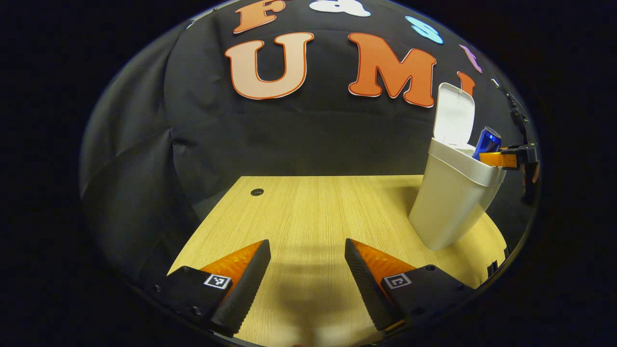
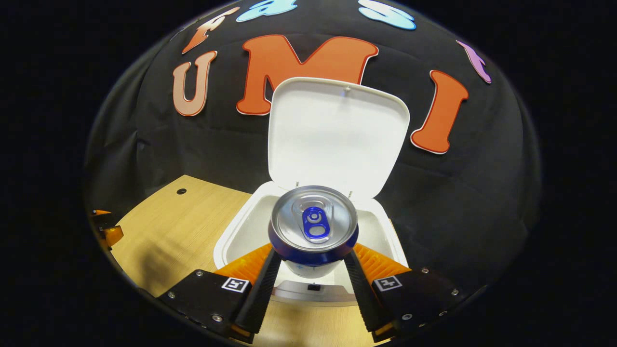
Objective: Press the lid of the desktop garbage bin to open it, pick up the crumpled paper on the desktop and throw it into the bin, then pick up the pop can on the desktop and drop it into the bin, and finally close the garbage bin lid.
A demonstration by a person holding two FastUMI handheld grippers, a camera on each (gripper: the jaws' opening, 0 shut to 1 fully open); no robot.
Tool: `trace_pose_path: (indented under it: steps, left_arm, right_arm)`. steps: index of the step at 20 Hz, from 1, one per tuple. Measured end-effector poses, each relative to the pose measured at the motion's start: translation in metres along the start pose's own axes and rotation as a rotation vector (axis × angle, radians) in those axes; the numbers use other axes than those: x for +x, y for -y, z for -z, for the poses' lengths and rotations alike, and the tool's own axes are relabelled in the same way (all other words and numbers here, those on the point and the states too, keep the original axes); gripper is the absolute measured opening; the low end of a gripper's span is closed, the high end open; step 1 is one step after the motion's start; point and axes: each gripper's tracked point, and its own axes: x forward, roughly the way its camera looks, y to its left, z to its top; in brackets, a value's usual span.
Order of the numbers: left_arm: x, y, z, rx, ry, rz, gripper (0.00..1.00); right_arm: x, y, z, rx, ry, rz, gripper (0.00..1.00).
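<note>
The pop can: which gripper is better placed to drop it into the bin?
Right. The right gripper holds the pop can above the open bin; the left gripper is open, over the table.

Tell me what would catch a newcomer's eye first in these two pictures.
The pop can stands out first: the right gripper holds it upright between both fingers, right over the open mouth of the white garbage bin. Behind it the bin's lid stands raised. In the left gripper view, the left gripper hangs open over the wooden desktop, with the bin off to its right.
</note>
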Motion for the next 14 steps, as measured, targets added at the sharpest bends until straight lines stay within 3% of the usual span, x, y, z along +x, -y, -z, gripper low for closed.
trace_pose_path:
  steps: [14]
  left_arm:
    - [0.001,-0.006,0.004,0.003,-0.018,0.005,0.99]
  right_arm:
    - [0.014,0.0,0.002,0.037,-0.03,-0.002,0.81]
